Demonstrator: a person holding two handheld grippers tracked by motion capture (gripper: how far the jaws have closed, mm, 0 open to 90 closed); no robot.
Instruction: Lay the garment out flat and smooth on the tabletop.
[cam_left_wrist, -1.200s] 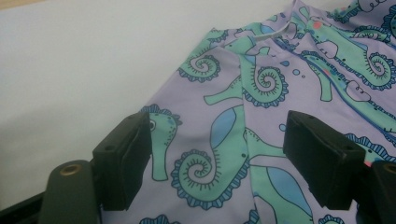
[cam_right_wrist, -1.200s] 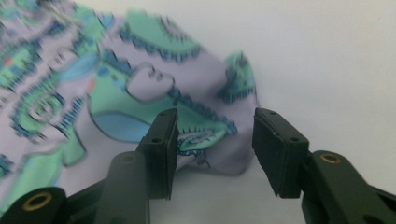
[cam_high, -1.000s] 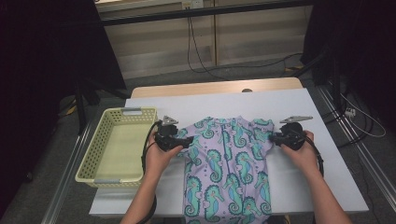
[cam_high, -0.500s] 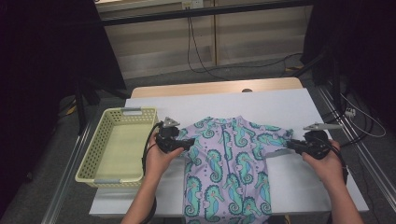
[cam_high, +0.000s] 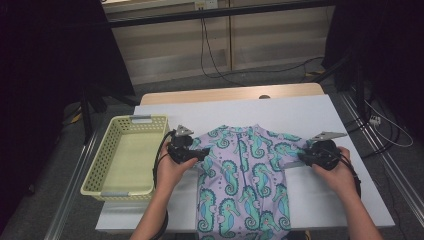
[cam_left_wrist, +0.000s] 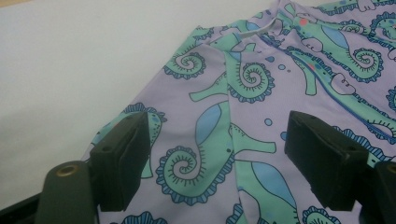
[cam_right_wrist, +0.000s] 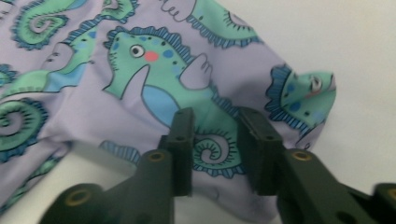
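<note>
a pale yellow basket (cam_high: 125, 155) is sitting at the nine o'clock side of the white counter (cam_high: 300, 110), well apart from the garment's body but near its sleeve.

the left tool (cam_high: 206, 153) is hovering just beside the basket's three o'clock wall, pointing toward three o'clock over the left sleeve of the seahorse garment (cam_high: 245, 180). in the left gripper view its jaws are standing wide apart above the garment (cam_left_wrist: 243, 121), with printed fabric lying flat between them and neither pad pressing on it, so this tool is released.

the seahorse garment is lying spread in the middle of the counter, lilac with green and blue seahorses, collar toward twelve o'clock and its lower part running off the six o'clock edge. both sleeves are reaching out toward nine and three o'clock.

the right tool (cam_high: 292, 162) is sitting at the three o'clock side, at the tip of the right sleeve, pointing toward nine o'clock. in the right gripper view its jaws have just been opening; the sleeve's edge (cam_right_wrist: 215, 149) is lying between them with a narrow gap on either side, so the pads are no longer pinching the cloth.
</note>
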